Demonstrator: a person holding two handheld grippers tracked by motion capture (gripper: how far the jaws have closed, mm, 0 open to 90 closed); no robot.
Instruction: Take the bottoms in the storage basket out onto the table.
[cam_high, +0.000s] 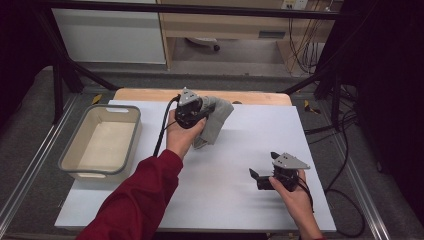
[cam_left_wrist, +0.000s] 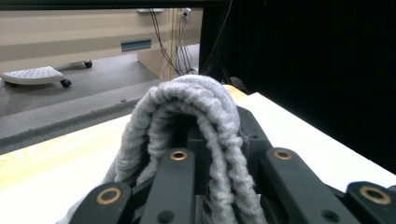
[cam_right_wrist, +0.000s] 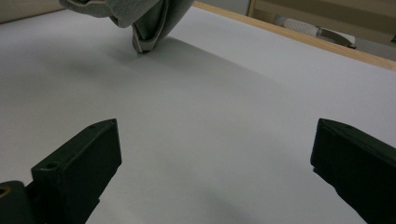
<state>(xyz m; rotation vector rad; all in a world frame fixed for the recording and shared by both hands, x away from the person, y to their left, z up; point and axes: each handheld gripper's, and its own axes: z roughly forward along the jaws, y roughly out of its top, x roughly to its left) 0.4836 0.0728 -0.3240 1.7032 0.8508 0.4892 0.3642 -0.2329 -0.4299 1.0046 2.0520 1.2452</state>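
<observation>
A: Near edge first?
B: Right gripper (cam_high: 264, 176) low over the white table sheet (cam_high: 240, 150), jaws spread wide, nothing between them.
A: Further in?
B: Left gripper (cam_high: 196, 111) clamped on a grey knitted cloth (cam_high: 216, 120); folds bunch over its jaws in the left gripper view. Cloth hangs lifted at the table's far middle, its lower tip about touching the sheet.
A: Beyond?
B: Empty grey plastic bin (cam_high: 75, 157) at the left edge, well apart from the cloth.
</observation>
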